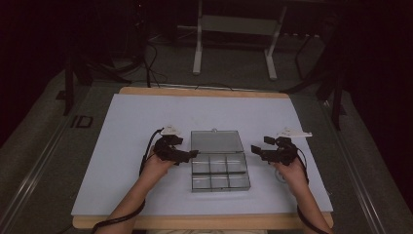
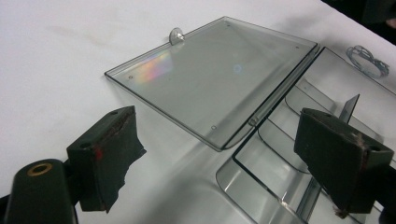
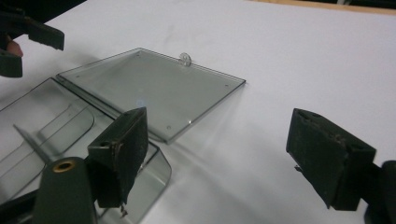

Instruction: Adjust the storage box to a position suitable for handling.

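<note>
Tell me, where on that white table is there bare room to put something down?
The white table sheet lies bare beyond the clear plastic compartment box with its flat-open lid, and along both outer edges. Crowded: the middle, where the left claw and right claw flank the box.

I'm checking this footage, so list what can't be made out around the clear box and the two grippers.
- Clear box, high view: too small and dim to tell whether the compartments hold anything.
- Box base, left gripper view: cut off by the bottom and right edges, partly behind the left gripper's right jaw.
- Box base, right gripper view: cut off at the left edge, partly behind the right gripper's left jaw.
</note>
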The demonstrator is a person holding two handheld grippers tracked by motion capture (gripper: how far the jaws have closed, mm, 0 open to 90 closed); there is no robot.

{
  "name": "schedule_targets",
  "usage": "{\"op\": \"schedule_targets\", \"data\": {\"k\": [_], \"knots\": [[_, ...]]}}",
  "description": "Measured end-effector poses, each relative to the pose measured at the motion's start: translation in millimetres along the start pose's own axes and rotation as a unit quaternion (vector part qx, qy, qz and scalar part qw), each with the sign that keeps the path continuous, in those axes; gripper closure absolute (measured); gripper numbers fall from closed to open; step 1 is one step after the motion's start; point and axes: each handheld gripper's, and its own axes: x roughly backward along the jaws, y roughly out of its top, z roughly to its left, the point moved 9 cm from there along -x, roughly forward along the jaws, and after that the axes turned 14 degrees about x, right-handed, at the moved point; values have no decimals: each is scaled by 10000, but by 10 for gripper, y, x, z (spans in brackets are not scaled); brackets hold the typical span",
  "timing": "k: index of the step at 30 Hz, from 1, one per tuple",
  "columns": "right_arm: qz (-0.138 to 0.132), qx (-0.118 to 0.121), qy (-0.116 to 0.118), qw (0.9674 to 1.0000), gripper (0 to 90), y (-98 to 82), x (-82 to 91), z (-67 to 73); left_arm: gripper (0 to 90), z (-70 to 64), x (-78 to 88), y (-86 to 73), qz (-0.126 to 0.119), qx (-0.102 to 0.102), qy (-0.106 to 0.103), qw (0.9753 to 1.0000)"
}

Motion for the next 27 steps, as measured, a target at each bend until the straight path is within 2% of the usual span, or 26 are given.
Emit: {"op": "schedule_targets", "data": {"k": [2, 6, 10, 12, 14, 15, 17, 20, 22, 24, 27], "knots": [[-3, 27, -1, 10000, 189, -7, 30, -8, 35, 1, 4, -15, 40, -17, 1, 10000], [5, 141, -50, 9999, 184, -60, 148, -46, 23, 35, 53, -62, -12, -48, 45, 10000], [29, 295, 42, 9996, 189, -115, 228, -30, 23, 75, 102, -119, -2, -51, 35, 10000], [70, 368, 23, 9993, 263, -147, 278, -37, 23, 96, 126, -149, 2, -104, 67, 9999], [138, 505, 14, 9986, 292, -187, 322, -45, 24, 124, 166, -193, -13, -136, 90, 9999], [226, 654, -23, 9976, 324, -227, 354, -56, 24, 130, 175, -204, -18, -132, 98, 9999], [287, 749, -77, 9967, 362, -267, 385, -74, 24, 159, 199, -242, -33, -137, 137, 9998], [391, 797, -73, 9960, 423, -336, 429, -103, 24, 202, 234, -312, 6, -176, 249, 9995], [510, 852, -88, 9950, 472, -393, 463, -125, 24, 213, 266, -357, 22, -317, 407, 9987], [605, 917, -150, 9938, 528, -438, 488, -144, 24, 211, 303, -398, 19, -392, 443, 9983], [696, 885, -154, 9935, 551, -494, 512, -171, 24, 231, 353, -465, 17, -482, 517, 9975]]}}
